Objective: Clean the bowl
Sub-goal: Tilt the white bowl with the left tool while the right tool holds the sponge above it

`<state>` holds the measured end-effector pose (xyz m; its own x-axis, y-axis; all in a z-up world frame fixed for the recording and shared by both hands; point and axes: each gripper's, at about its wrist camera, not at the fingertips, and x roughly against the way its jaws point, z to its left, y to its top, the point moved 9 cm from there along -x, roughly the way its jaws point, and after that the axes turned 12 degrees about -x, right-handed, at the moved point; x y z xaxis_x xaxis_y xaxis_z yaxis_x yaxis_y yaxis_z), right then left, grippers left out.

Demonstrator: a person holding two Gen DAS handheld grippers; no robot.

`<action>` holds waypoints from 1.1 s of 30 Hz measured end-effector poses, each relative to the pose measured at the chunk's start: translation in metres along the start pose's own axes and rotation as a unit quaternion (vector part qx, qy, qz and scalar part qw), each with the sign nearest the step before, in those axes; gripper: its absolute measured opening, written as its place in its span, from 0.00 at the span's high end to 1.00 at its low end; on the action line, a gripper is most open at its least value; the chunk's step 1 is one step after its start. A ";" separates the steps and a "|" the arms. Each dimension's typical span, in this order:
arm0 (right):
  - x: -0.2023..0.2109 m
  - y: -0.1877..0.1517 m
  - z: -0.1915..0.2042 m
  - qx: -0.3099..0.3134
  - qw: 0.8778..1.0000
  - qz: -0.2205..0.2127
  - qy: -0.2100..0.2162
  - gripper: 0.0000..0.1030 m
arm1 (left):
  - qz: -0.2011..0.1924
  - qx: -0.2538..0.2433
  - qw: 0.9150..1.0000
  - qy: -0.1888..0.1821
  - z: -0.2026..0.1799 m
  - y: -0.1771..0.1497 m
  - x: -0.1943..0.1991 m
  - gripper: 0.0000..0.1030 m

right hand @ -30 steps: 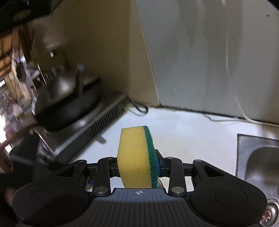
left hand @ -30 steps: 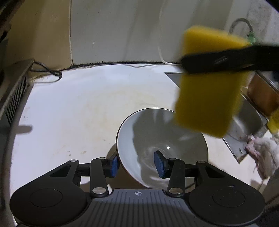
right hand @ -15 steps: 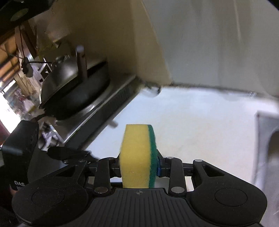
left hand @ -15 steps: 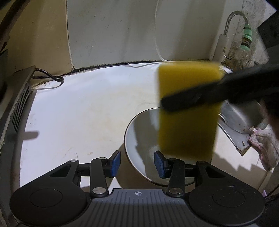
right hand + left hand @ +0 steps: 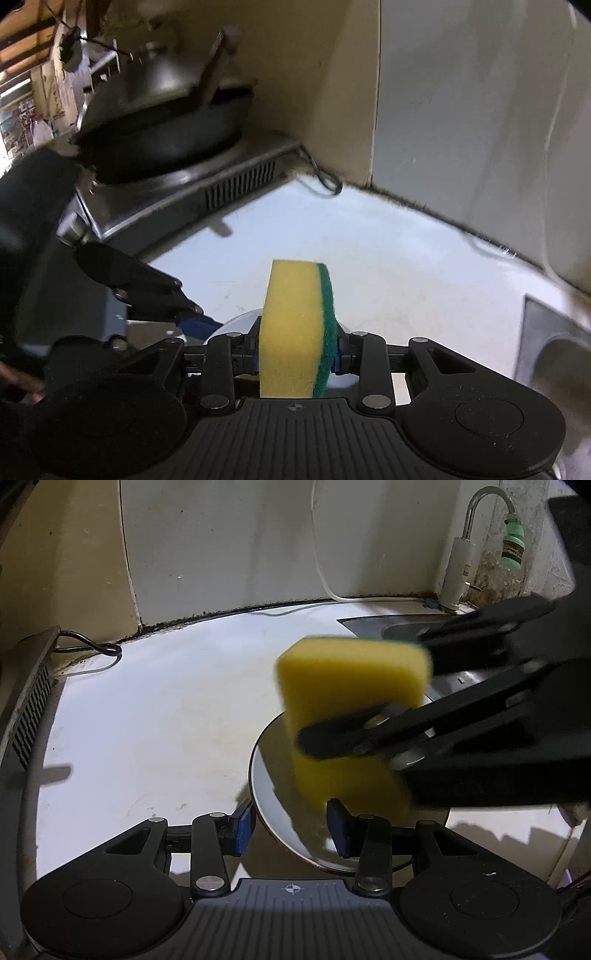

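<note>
A grey bowl (image 5: 273,794) is tipped up on the white counter (image 5: 166,720). My left gripper (image 5: 290,830) straddles its near wall, one blue pad outside and one inside, shut on it. A yellow sponge (image 5: 343,679) with a green scouring side hangs over the bowl, its lower end reaching inside. My right gripper (image 5: 365,692) comes in from the right and is shut on the sponge. In the right wrist view the sponge (image 5: 291,325) stands upright between the right gripper's (image 5: 295,358) pads. The bowl's rim (image 5: 236,323) peeks out behind it, with the left gripper (image 5: 177,295) at the left.
A steel sink (image 5: 406,627) with a tap (image 5: 476,509) lies at the back right. A stove with a dark wok (image 5: 166,122) stands left of the counter. A black cable (image 5: 92,646) lies by the back wall.
The sponge and right gripper came down and left, from above the bowl's far right to its mouth, and rolled. The left gripper and bowl stayed about where they were.
</note>
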<state>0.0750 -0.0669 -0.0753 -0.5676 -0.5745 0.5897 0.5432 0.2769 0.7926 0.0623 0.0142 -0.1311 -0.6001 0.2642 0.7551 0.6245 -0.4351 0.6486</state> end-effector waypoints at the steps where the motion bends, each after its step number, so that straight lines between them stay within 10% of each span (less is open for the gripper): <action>1: 0.011 0.005 -0.003 0.009 1.000 -0.013 -0.010 0.68 | -0.005 -0.001 1.000 0.002 0.001 0.000 0.005 0.56; 7: 0.026 0.000 -0.015 0.094 0.991 -0.003 -0.091 0.68 | -0.040 -0.083 0.996 -0.002 -0.010 0.003 0.041 0.56; 12: 0.031 -0.015 -0.028 -0.015 0.999 0.028 -0.027 0.68 | -0.050 -0.236 0.970 -0.009 -0.035 0.004 0.067 0.54; 17: 0.049 -0.014 -0.063 -0.171 0.985 0.011 0.016 0.68 | -0.010 -0.350 0.937 -0.020 -0.060 -0.009 0.064 0.54; 22: 0.045 -0.030 -0.083 -0.279 0.959 -0.014 0.052 0.68 | 0.028 -0.483 0.875 0.010 -0.086 -0.024 0.037 0.54; 29: 0.047 -0.041 -0.092 -0.313 0.946 -0.041 0.078 0.68 | 0.090 -0.521 0.848 0.027 -0.102 -0.032 0.006 0.79; 33: 0.053 -0.042 -0.092 -0.283 0.954 -0.056 0.084 0.68 | 0.130 -0.569 0.810 0.046 -0.115 -0.040 -0.009 0.85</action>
<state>0.0791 -0.1800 -0.0912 -0.5607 -0.7040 0.4359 0.7591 -0.2266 0.6103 -0.0146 -0.0694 -0.1746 -0.5894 -0.0067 0.8078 -0.0988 -0.9919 -0.0803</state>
